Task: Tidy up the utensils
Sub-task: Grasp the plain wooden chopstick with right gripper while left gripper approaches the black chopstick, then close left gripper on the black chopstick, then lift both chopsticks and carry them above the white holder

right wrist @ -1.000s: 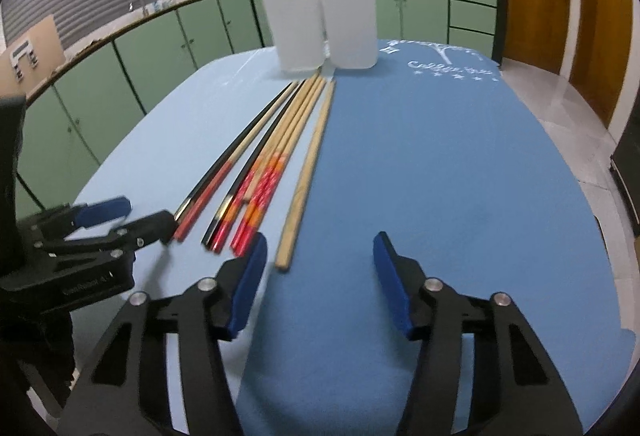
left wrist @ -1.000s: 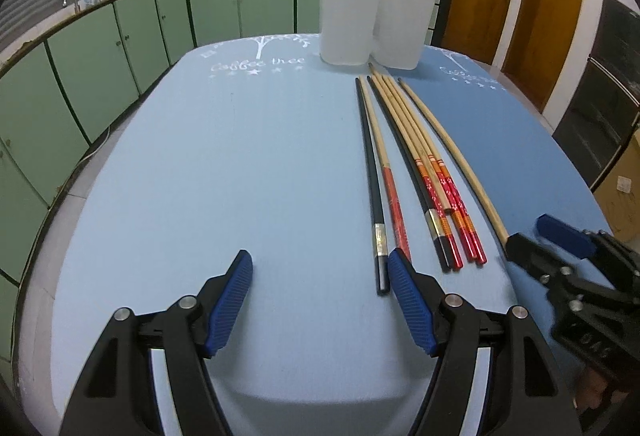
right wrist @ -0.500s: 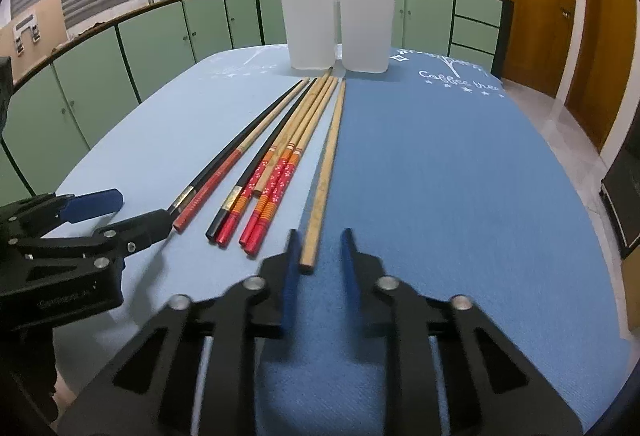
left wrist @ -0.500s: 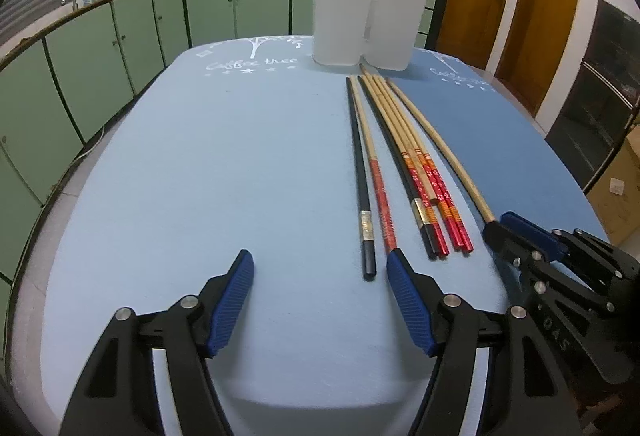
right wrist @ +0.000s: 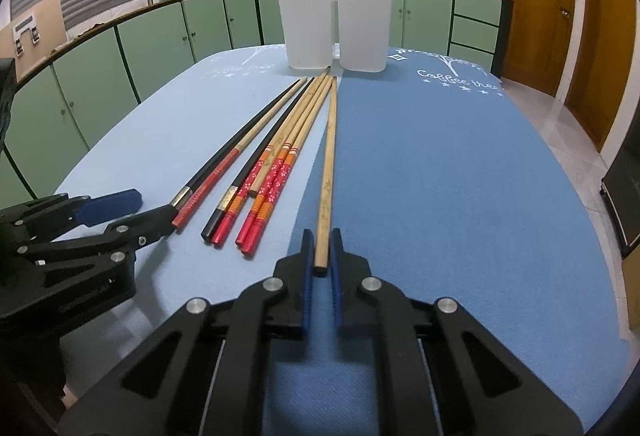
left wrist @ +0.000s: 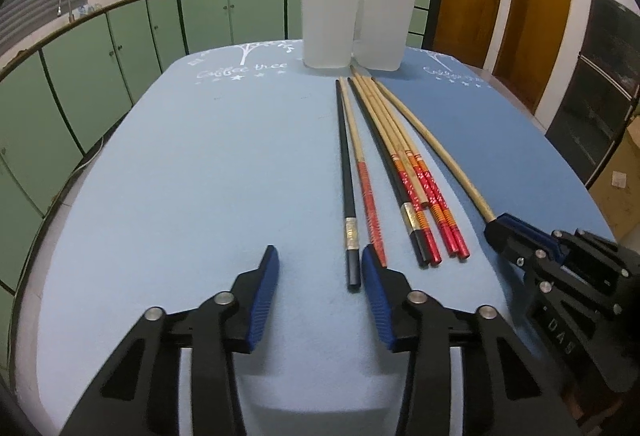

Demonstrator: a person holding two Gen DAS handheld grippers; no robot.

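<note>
The right gripper (right wrist: 322, 268) is closed on the near end of the plain wooden chopstick (right wrist: 328, 160), whose butt sits between the blue pads. In the left wrist view the same butt disappears behind the tip of this gripper, so the contact there is hidden.

The jaws of the left gripper (left wrist: 318, 272) are closing. The near end of the black chopstick (left wrist: 347, 192) lies between the fingers, close to the right pad, but no pad presses on it. The end of the red-handled chopstick (left wrist: 368, 196) is partly covered by the right fingertip.

All chopsticks lie flat on the blue cloth (right wrist: 440, 176), with their long axis running straight away from the grippers. The thick ends are near and the thin tips point to the white double holder (right wrist: 334, 28) at the far edge. The red and orange bundle (right wrist: 272, 180) lies between both grippers.

Beyond the tips, white print on the cloth reads "Coffee tree". On the right gripper's body I read "DAS", but I am not certain.
</note>
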